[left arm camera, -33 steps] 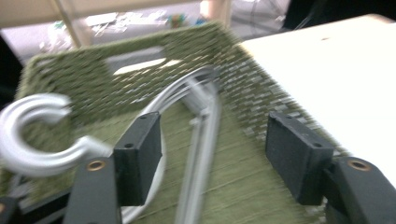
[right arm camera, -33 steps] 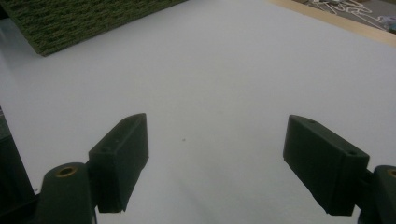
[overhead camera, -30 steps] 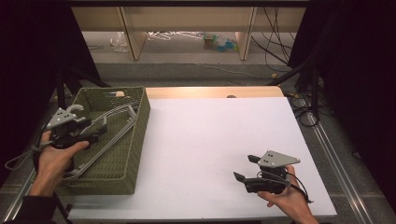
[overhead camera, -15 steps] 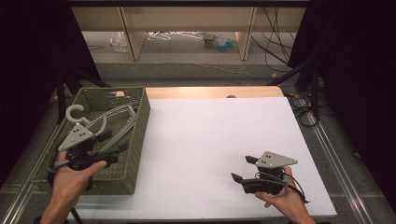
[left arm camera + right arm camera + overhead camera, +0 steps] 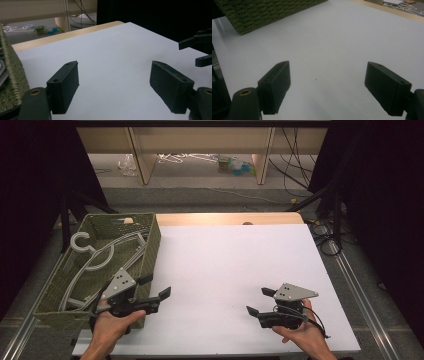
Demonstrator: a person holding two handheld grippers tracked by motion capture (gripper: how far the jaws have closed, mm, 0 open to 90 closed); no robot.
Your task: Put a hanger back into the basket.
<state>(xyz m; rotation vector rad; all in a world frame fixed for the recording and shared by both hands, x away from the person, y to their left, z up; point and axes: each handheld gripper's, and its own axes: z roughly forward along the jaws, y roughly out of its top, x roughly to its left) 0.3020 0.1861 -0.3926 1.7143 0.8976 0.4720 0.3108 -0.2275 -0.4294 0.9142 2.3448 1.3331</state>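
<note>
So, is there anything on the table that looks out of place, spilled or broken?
Nothing stands out. The grey hangers lie loosely piled inside the green basket at the table's left edge. The white table top shows no spill. The left gripper and the right gripper are both open, holding nothing.

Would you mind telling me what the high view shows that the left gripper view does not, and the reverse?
The high view alone shows the grey hangers lying inside the green woven basket, plus both hands and the left gripper from outside. The left gripper view alone looks between its own open black jaws, closely and from low down. Both share the white table top, part of the basket wall, and the right gripper, open.
</note>
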